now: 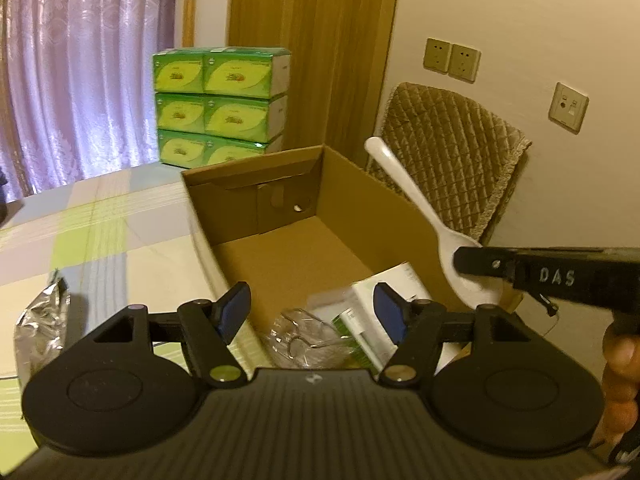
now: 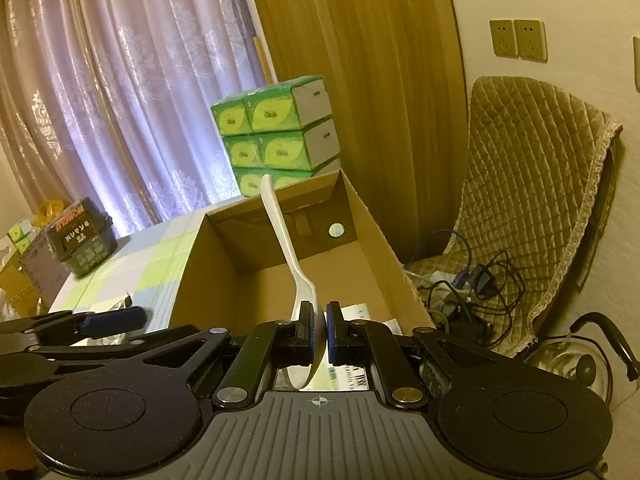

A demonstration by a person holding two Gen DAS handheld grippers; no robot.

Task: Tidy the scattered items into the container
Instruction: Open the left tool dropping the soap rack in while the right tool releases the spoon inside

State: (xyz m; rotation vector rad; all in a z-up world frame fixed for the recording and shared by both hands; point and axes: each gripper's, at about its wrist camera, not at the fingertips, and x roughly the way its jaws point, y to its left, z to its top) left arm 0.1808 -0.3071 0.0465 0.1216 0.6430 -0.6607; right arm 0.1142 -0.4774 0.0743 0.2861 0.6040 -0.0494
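An open cardboard box [image 1: 360,184] [image 2: 372,224] stands on the checked tablecloth. Inside it near the front lie a white carton [image 1: 384,284] and a clear plastic wrapper [image 1: 300,332]. My right gripper [image 2: 319,316] [image 1: 472,264] is shut on the bowl of a white plastic spoon [image 2: 280,232] [image 1: 404,188], whose handle points up and away over the box. My left gripper [image 1: 310,304] is open, hovering over the box's near left edge with nothing between its blue pads. A crumpled foil bag [image 1: 38,324] lies on the cloth to the left.
Stacked green tissue packs [image 1: 220,100] [image 2: 276,140] stand behind the box. A chair with a quilted cover [image 2: 532,184] and tangled cables [image 2: 472,288] is on the right. A black container [image 2: 82,240] sits at the table's far left. A kettle [image 2: 576,360] is at lower right.
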